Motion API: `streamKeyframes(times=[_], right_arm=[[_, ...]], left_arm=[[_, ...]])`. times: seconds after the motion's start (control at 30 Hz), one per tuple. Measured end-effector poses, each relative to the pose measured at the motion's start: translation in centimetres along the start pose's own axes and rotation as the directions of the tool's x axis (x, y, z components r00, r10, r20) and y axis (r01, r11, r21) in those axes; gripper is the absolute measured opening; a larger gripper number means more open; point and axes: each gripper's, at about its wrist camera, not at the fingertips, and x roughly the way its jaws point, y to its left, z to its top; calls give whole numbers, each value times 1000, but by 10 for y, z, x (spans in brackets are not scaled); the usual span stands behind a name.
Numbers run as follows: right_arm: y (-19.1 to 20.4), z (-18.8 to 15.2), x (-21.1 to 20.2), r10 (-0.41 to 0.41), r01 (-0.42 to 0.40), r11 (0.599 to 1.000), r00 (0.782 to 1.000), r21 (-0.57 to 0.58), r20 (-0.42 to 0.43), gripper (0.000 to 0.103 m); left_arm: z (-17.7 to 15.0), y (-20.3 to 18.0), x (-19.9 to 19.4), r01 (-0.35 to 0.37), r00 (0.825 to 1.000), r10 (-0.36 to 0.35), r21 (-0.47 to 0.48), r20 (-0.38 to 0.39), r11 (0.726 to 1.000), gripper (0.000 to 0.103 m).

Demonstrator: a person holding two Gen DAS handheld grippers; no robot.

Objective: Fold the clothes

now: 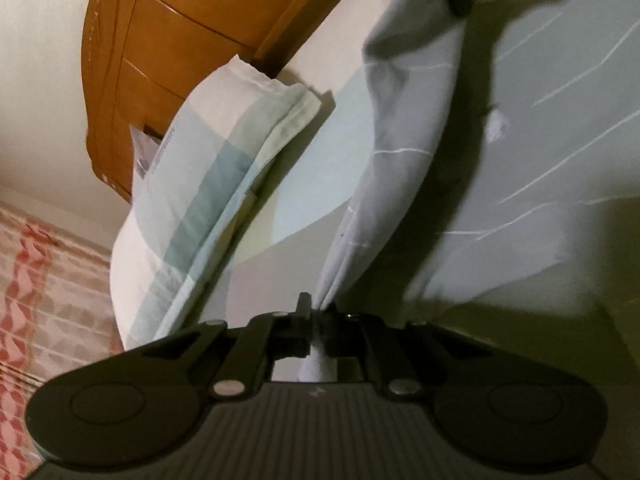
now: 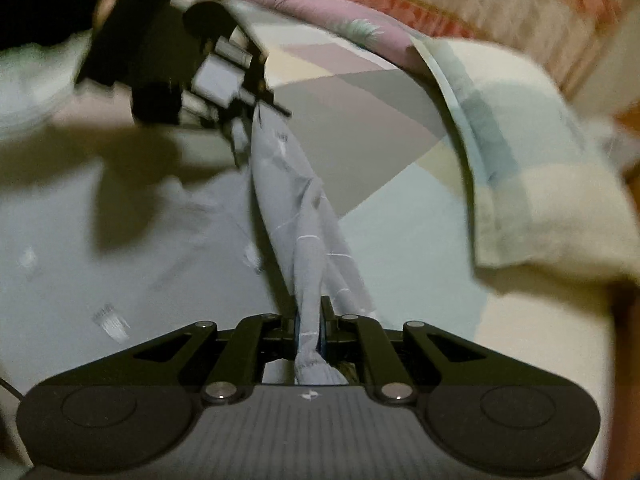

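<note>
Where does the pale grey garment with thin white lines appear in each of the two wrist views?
Left wrist view: the grey garment runs from the left gripper at bottom centre up to the top right.
Right wrist view: the garment runs from the right gripper at bottom centre up to the other gripper, upper left.
Shared landmark: the checked pillow.

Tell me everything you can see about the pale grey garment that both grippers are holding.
The garment is a thin, soft-looking cloth, pale grey with fine white lines and small white marks. One edge is bunched into a rope-like ridge stretched between the two tools: the left gripper is shut on one end, the right gripper on the other. That edge is lifted, while the rest spreads flat on the bed. A pillow lies beside it, apart.
</note>
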Motion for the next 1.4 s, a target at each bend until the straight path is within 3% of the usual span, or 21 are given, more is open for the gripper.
streamKeyframes(times=[0.1, 0.23, 0.5, 0.67, 0.9, 1.0, 1.1, 1.4], right_arm=[[24, 2, 0, -116, 110, 979, 993, -173, -28, 9], [32, 0, -12, -156, 147, 962, 987, -229, -23, 9], [32, -15, -47, -124, 113, 968, 992, -225, -34, 9], [40, -28, -58, -117, 90, 959, 990, -269, -84, 9], [51, -51, -53, -129, 72, 944, 979, -322, -159, 9], [65, -63, -46, -157, 72, 915, 970, -396, -187, 9], [77, -75, -38, -180, 63, 883, 961, -465, -211, 9], [76, -87, -44, -192, 84, 899, 958, -429, -215, 10]], left_arm=[[1, -2, -28, 44, 999, -44, -18, -12, 999, 3], [7, -6, -63, 105, 994, -107, -43, -25, 994, 3], [25, -24, -100, 264, 964, -265, -37, -31, 964, 3], [37, -37, -116, 358, 933, -358, -38, -18, 933, 3], [58, -65, -135, 448, 893, -449, 31, 16, 893, 2], [64, -76, -133, 480, 877, -481, 43, 10, 876, 2], [68, -85, -133, 485, 874, -486, 62, 5, 873, 2], [79, -110, -141, 477, 878, -479, 90, -4, 874, 3]])
